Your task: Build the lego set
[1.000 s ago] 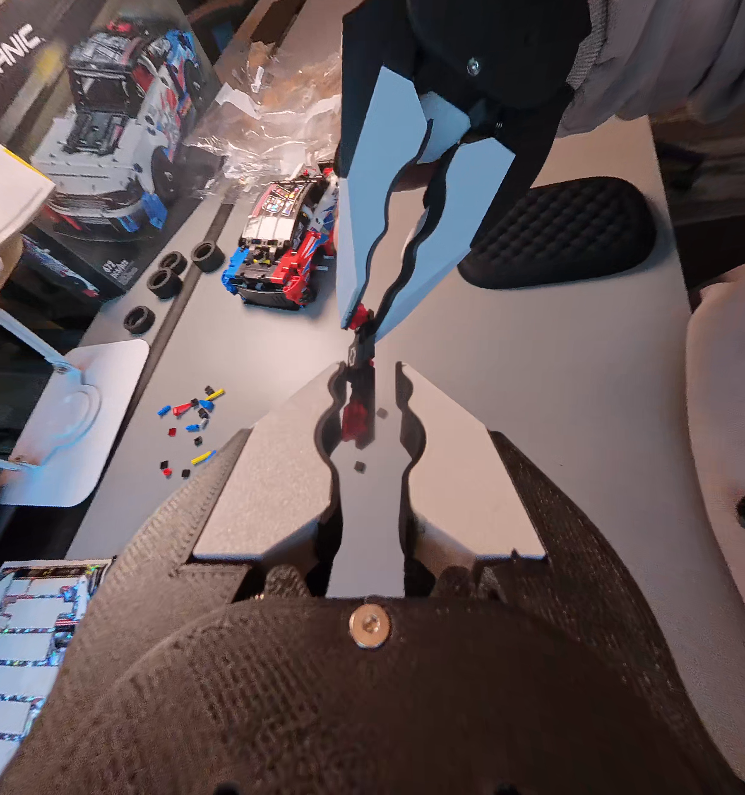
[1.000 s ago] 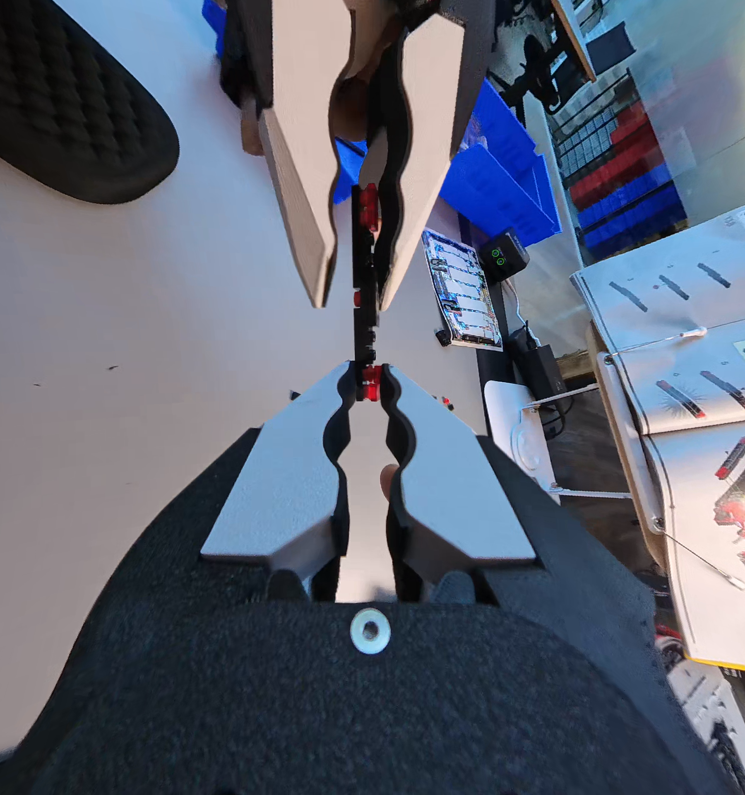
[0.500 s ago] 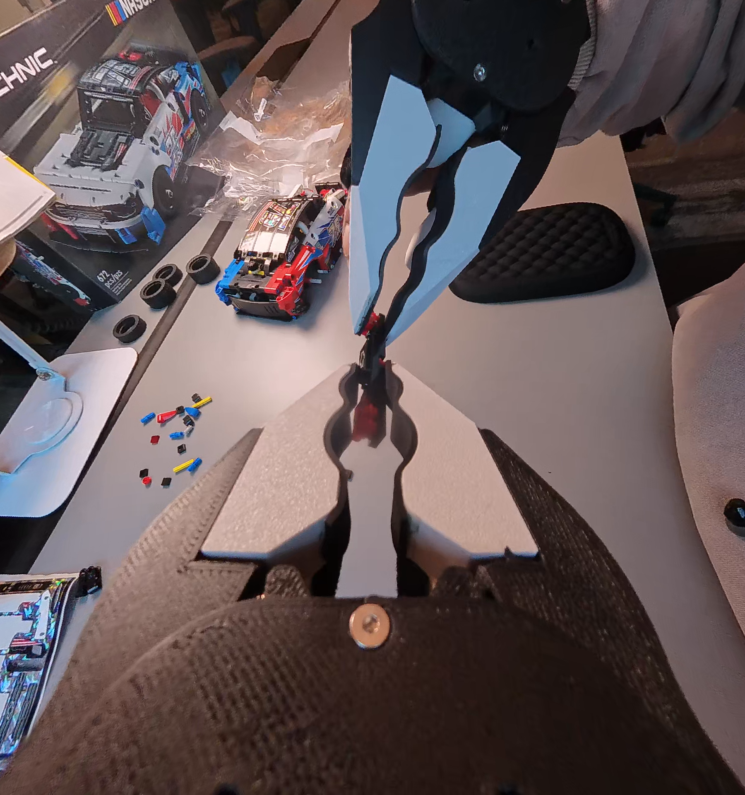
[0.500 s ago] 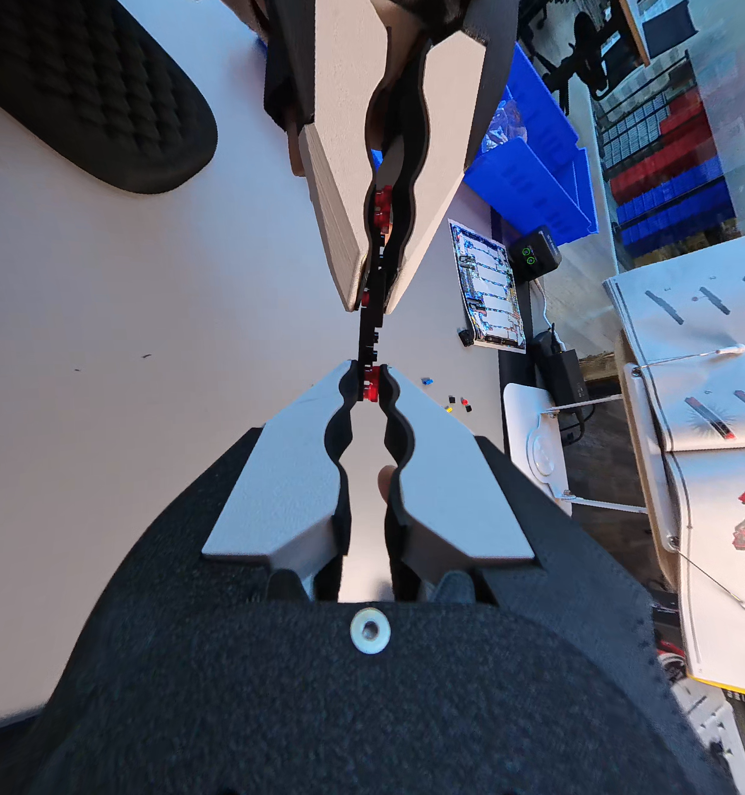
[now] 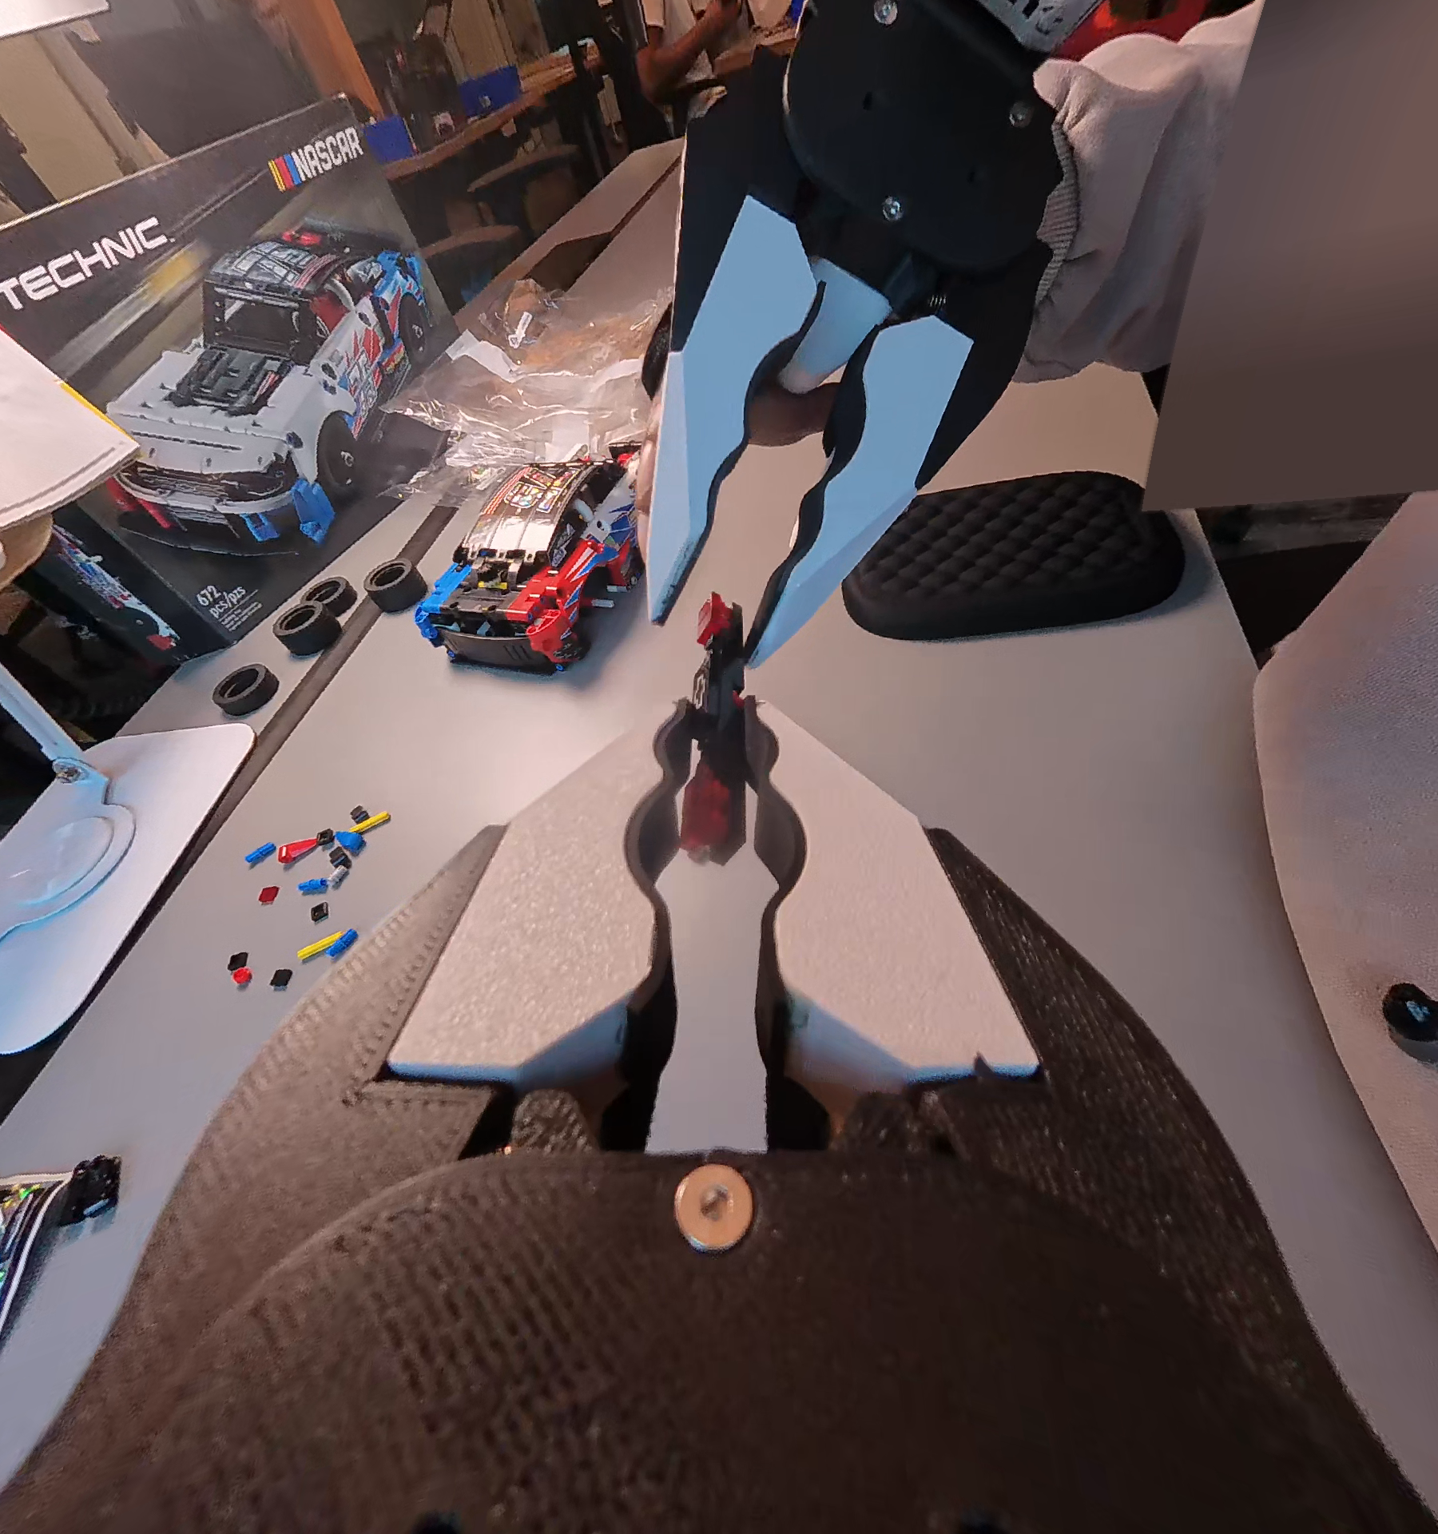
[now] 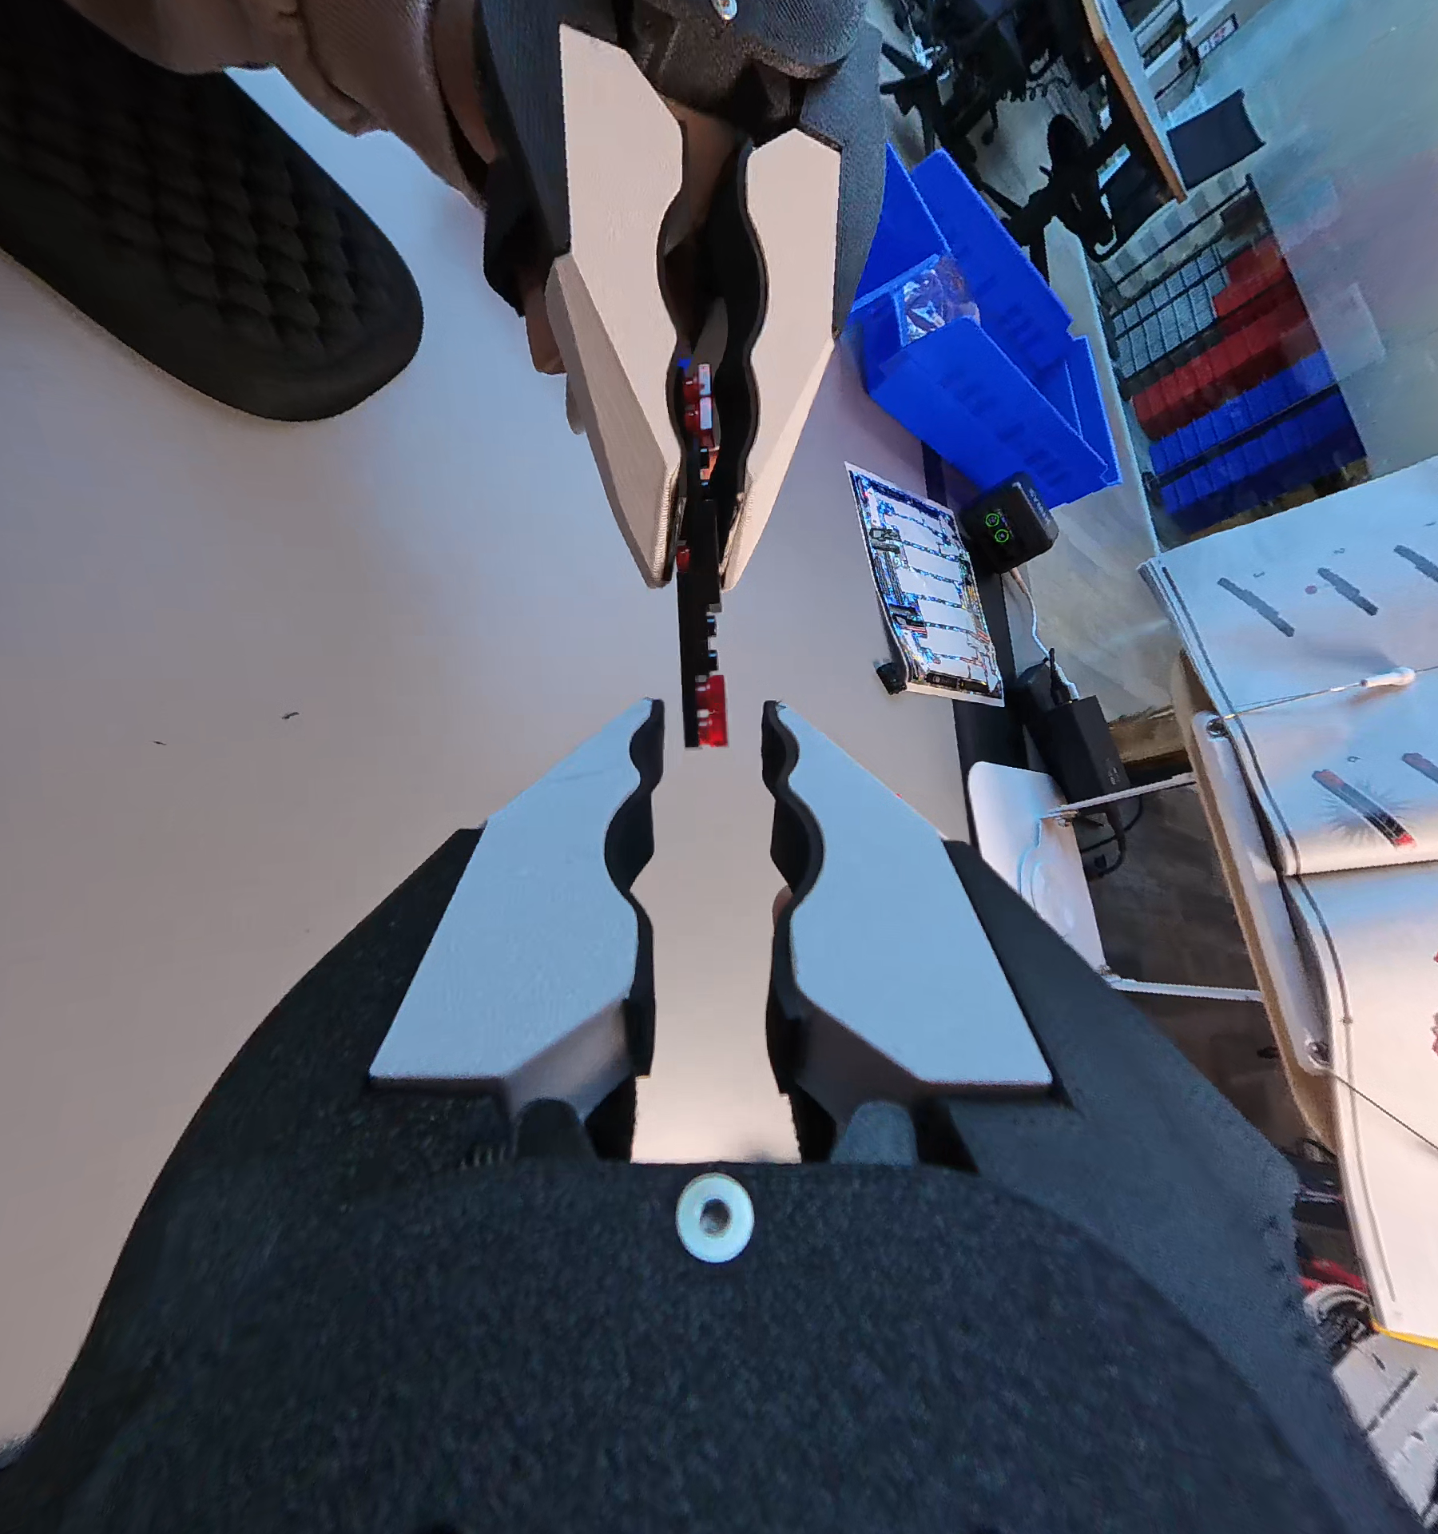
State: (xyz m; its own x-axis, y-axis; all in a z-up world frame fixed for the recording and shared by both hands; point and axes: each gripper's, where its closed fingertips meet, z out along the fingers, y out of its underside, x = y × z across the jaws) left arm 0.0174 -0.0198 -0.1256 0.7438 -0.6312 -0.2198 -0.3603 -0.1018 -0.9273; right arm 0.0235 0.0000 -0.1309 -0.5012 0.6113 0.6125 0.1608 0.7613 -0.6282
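Behind the pale counter (image 5: 989, 830) sit shelves and blue bins (image 6: 981, 349). On the counter stands a big toy box (image 5: 201, 349) with a race car picture; it has printed words, which I leave out. An open instruction book (image 6: 1346, 747) rests on a stand at the side. A black bumpy pad (image 5: 1023, 556) lies farther back. Next to the box is the half-built toy car (image 5: 541, 573), with four loose black tires (image 5: 309, 627) beside it. A shiny sticker sheet (image 6: 923, 581) lies flat. Little loose pieces (image 5: 309, 880) in red, blue, yellow and black are spread near the stand's white foot.

The left tongs (image 5: 711, 714) are pinched tight on a thin black and red strip of bricks (image 5: 716, 730). The strip is up in the air, above the counter. Its long side points straight from the left tongs toward the right tongs (image 6: 711, 705).

The right tongs have a gap between the tips and hold nothing. The strip's red end (image 6: 709, 710) sits just in that gap, touching neither tip as far as I can see. I think the right tongs only need to squeeze to grab it.
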